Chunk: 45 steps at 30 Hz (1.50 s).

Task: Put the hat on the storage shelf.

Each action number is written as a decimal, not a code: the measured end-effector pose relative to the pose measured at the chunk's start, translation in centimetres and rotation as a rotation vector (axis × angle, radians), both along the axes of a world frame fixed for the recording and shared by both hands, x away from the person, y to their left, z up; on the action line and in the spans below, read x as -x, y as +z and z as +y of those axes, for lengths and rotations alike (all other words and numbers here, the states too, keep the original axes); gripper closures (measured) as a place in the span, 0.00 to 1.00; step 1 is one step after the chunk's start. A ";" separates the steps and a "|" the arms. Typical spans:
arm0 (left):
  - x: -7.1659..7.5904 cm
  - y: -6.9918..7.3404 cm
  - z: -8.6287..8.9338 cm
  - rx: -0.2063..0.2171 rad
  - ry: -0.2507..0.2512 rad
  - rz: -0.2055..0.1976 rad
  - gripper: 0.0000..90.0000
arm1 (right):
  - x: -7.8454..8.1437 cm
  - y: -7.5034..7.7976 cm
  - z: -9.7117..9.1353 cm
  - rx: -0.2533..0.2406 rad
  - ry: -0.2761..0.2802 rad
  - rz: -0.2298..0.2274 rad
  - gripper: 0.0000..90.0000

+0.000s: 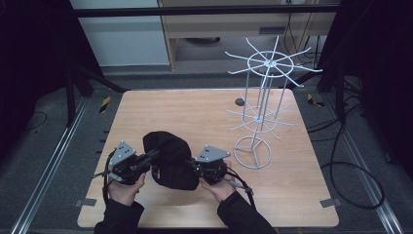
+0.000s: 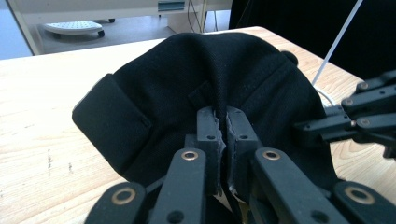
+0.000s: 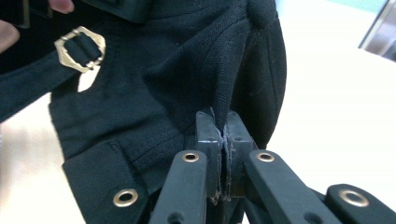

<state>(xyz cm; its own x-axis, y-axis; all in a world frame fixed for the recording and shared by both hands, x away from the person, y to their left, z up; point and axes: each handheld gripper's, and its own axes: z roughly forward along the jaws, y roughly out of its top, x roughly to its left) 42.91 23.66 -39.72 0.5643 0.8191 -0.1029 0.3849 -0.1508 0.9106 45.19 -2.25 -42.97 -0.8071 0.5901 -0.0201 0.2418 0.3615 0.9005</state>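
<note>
Table (image 1: 204,112) of pale wood grain, square with rounded corners, carries everything. Toward its far right side stands a rack (image 1: 260,105): thin white wire, two wheels of radiating spokes stacked on slim uprights above a round ring base.

Nearer the person than the rack, and to its left, lies a black cap (image 1: 168,158) on the table's near middle. Its cloth is a woven twill with stitched seams and a small button at the crown; a flat stiff brim sticks out at one side, and in the right gripper view a black strap runs through a brass-coloured buckle (image 3: 80,46) at its back.

The cap sits between the two tools, each biting an opposite side of it. The left gripper (image 2: 221,122) has its black jaws pressed together on a raised fold of the cap's cloth, the pinch showing as a narrow ridge running up from the pads. The right gripper (image 3: 221,122) likewise has its jaws clamped on a pleat of the cap, the fabric rising in a taut crease from between them. Both are matte black linkages with brass-ringed pivots, topped by grey plates.
</note>
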 end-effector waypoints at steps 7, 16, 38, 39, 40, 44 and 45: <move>0.6 -2.0 1.1 -0.059 0.020 0.059 0.95 | 0.2 -1.9 1.5 0.072 0.033 0.014 0.90; 1.7 -4.2 3.7 -0.148 0.056 0.132 0.93 | 0.7 -3.3 3.7 0.077 0.078 0.066 0.75; -0.1 -6.2 4.9 -0.224 0.086 0.204 0.93 | -0.5 -1.5 1.0 -0.030 -0.002 0.023 0.54; -0.2 -6.2 4.9 -0.223 0.086 0.199 0.93 | -0.7 -1.5 0.9 -0.025 -0.007 0.026 0.54; -0.4 -6.2 4.9 -0.222 0.082 0.197 0.93 | -1.2 -1.8 0.9 -0.010 -0.019 0.026 0.54; -1.1 -6.3 4.6 -0.217 0.068 0.190 0.93 | -2.4 -3.1 1.3 0.021 -0.028 0.047 0.54; -1.2 -6.4 4.6 -0.218 0.059 0.187 0.93 | -2.7 -3.4 1.5 0.026 -0.026 0.048 0.54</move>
<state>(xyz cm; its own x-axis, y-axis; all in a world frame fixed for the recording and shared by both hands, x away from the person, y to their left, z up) 44.16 28.24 -46.10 0.5027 0.8643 -0.0189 0.5573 -0.3073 0.7714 47.86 -0.77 -46.33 -0.7916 0.6110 0.0027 0.2944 0.3776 0.8779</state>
